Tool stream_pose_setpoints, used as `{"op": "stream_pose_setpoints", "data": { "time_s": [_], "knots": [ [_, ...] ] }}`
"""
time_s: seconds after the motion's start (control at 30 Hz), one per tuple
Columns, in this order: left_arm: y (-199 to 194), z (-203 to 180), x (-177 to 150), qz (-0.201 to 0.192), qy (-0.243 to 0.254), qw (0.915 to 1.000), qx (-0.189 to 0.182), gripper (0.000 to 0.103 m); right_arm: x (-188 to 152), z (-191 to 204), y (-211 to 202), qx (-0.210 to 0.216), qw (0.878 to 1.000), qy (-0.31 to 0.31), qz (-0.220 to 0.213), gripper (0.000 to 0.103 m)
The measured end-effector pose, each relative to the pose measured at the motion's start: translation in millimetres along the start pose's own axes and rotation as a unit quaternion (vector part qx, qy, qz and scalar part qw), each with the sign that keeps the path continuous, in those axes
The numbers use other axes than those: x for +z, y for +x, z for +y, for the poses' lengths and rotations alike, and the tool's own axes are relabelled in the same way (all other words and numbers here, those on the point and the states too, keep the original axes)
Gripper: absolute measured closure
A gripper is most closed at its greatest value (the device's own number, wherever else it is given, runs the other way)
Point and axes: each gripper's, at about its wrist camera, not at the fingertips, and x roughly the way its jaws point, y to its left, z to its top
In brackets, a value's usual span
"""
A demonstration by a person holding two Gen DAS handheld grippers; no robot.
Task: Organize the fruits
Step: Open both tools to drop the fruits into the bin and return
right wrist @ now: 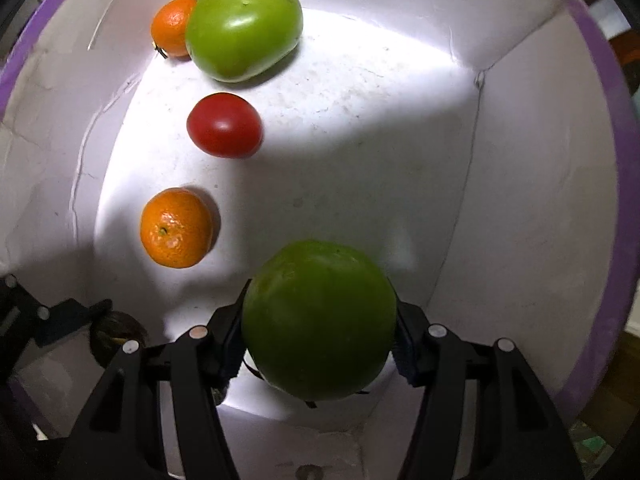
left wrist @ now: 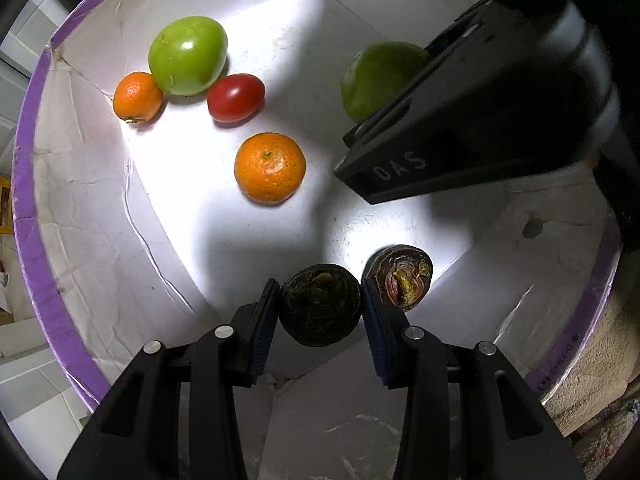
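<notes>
Both grippers reach into a white box with a purple rim [left wrist: 28, 216]. My left gripper [left wrist: 320, 304] is shut on a dark brown round fruit [left wrist: 320, 310]; a second dark fruit [left wrist: 400, 278] sits just right of it. My right gripper [right wrist: 320, 332] is shut on a green tomato [right wrist: 320, 320], which also shows in the left wrist view [left wrist: 376, 78] behind the right gripper's body. On the box floor lie another green tomato [right wrist: 244, 28], a red tomato [right wrist: 224, 125], a tangerine [right wrist: 176, 227] and a smaller tangerine [right wrist: 172, 26].
The box walls [right wrist: 520, 200] enclose the fruit on all sides. The right gripper's black body [left wrist: 460, 132] crosses the upper right of the left wrist view. A beige rug [left wrist: 600, 380] lies outside the box.
</notes>
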Motion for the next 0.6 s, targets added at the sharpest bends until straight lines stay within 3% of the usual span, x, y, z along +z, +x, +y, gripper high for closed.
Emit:
{"op": "stream_pose_setpoints", "data": {
  "time_s": [0.07,0.13,0.23,0.3,0.33,0.43,0.5,0.53,0.6],
  "knots": [
    [-2.6,0.5,-0.6,-0.002,-0.006,1.0000,-0.005,0.047,-3.6,0.4,-11.3,0.009,1.000,-0.002,-0.025,0.032],
    [0.8,-1.0,1.5,-0.010,-0.008,0.9999,-0.003,0.042,-8.5,0.7,-20.2,0.012,0.999,-0.004,-0.042,0.027],
    [-12.3,-4.6,-1.7,-0.030,0.002,0.9995,0.011,0.038,-18.2,0.4,-36.7,0.035,0.997,0.006,-0.065,0.026],
    [-30.7,-5.9,-9.1,-0.052,0.016,0.9985,0.010,0.037,-24.0,-4.0,-48.8,0.093,0.993,0.024,-0.072,0.025],
    [-43.1,-6.9,-15.1,-0.063,0.027,0.9976,0.004,0.024,-25.2,-6.5,-54.8,0.124,0.989,0.037,-0.076,0.023],
    [-84.7,-14.2,-36.3,-0.108,0.083,0.9900,-0.034,0.018,-30.4,-12.4,-68.1,0.258,0.960,0.079,-0.080,0.019],
    [-113.1,-21.6,-54.8,-0.119,0.148,0.9808,-0.043,0.015,-36.0,-9.4,-69.0,0.321,0.939,0.097,-0.072,0.009],
    [-123.3,-27.5,-64.3,-0.113,0.187,0.9746,-0.050,0.015,-37.6,-3.5,-69.0,0.316,0.942,0.088,-0.068,0.009],
    [-145.9,-35.1,-82.6,-0.102,0.268,0.9565,-0.053,0.015,-46.4,27.7,-75.9,0.213,0.975,0.003,-0.070,0.009]
  ]
}}
